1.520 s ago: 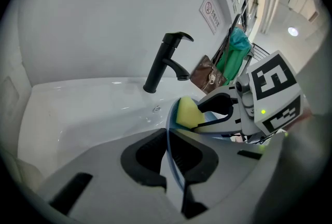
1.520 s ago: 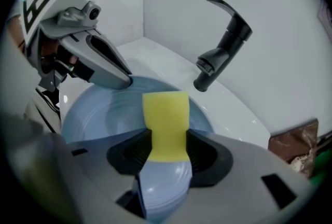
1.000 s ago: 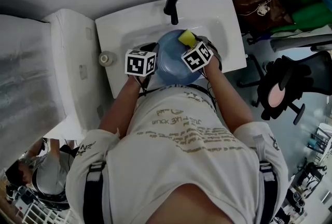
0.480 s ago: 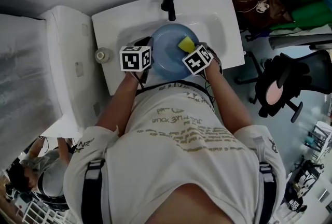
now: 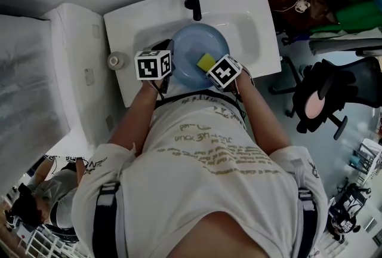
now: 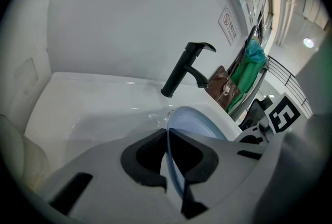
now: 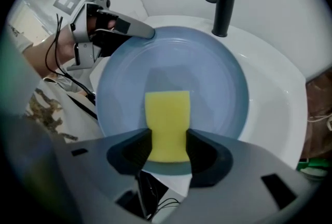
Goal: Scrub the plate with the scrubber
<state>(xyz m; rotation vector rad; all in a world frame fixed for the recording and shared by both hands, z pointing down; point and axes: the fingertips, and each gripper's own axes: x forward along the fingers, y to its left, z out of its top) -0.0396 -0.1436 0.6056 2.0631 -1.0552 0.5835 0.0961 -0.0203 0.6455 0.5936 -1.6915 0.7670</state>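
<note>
Over the sink [image 5: 250, 18], left gripper [image 6: 167, 159] pinches the plate [image 7: 202, 72]; right gripper [image 7: 167, 146] pinches the scrubber [image 7: 166, 116].

I wore a pale, short-sleeved shirt [image 5: 209, 155] printed with lines of olive lettering. Dark straps [image 5: 106, 215] with grey buckles ran over both of the shirt's shoulders. Ahead of the shirt, each gripper carried a white cube [image 5: 153, 65] faced with black square markers. My left gripper [image 6: 167, 158] and right gripper [image 7: 167, 145] had smooth grey shells with black pads [image 7: 128, 153]. Thin black cables [image 7: 55, 41] looped off the left gripper's body, back toward the shirt.
</note>
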